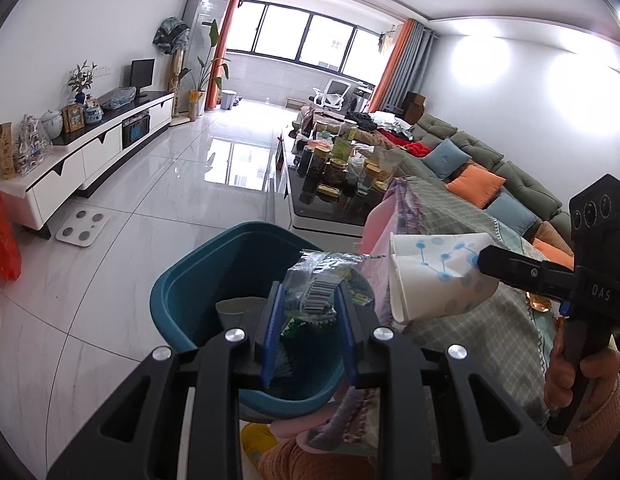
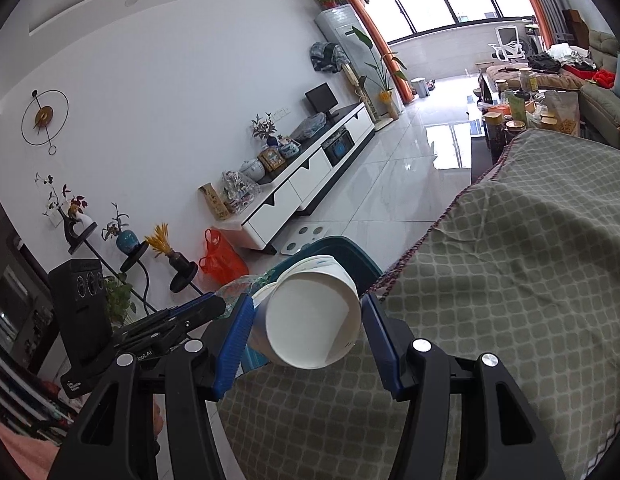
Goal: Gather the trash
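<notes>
On the far left an orange bag slumped on the floor; past it a white TV stand ran along the wall, with a scale on the tiles before it; near the middle a teal bin stood on the floor, close against the covered table.

In the left wrist view the left gripper hung over the bin's mouth; its blue pads were pressed onto a crinkled clear wrapper bearing a barcode, so the wrapper was pinched between them, above the bin's far side; something pale lay inside the bin, too hidden to name.

Just right of the wrapper the paper cup, white with blue dots and dented, lay sideways in the air with its open mouth toward the bin; the right gripper reached in from the right and held the cup by its base end; the person's hand gripped the handle at the far right.

In the right wrist view the cup sat between the right gripper's blue pads; the left pad touched its side, while a slim gap showed at the right pad, so I could not tell how firm the clasp was; the cup's mouth faced the camera; behind it the bin's rim showed; to the right lay the checked cloth, and farther back a low table crowded with jars.
</notes>
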Available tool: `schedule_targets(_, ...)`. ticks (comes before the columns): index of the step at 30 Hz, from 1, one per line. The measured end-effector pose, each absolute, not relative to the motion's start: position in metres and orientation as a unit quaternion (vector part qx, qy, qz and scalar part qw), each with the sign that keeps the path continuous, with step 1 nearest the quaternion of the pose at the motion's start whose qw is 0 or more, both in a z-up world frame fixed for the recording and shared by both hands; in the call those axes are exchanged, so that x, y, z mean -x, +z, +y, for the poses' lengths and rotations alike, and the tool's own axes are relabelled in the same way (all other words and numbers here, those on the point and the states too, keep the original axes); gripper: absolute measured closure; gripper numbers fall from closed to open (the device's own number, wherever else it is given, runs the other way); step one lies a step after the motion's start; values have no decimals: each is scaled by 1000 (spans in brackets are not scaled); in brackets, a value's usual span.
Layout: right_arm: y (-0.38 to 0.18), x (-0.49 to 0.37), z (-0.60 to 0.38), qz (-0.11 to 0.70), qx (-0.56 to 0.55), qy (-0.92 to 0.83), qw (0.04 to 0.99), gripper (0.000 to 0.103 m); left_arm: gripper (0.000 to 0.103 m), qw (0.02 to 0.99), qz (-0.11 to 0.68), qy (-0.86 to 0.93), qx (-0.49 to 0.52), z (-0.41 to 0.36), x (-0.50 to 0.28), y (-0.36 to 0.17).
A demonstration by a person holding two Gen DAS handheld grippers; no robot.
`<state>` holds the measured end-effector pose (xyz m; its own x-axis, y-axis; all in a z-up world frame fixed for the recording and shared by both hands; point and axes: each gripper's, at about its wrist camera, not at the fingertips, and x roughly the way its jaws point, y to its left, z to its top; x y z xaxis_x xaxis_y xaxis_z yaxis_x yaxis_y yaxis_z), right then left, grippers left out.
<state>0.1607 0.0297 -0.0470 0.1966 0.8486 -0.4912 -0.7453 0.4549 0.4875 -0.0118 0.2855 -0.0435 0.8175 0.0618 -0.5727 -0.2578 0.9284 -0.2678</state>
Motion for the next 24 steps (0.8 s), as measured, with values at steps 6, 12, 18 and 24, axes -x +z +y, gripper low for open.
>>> schedule_targets(6, -52, -165, 51, 378, -54, 517, 766, 47, 76, 932, 303, 97, 175, 298, 5, -52)
schedule_targets(12, -60, -165, 74, 394, -37, 513, 762, 49, 76, 926, 313, 105, 183, 305, 1, -63)
schedule_targets(18, -65, -166, 89, 406, -26, 508, 759, 50, 74, 919, 324, 107, 199, 314, -6, -74)
schedule_targets(24, -64, -166, 86, 406, -32, 511, 757, 50, 65, 909, 343, 109, 212, 320, -14, -90)
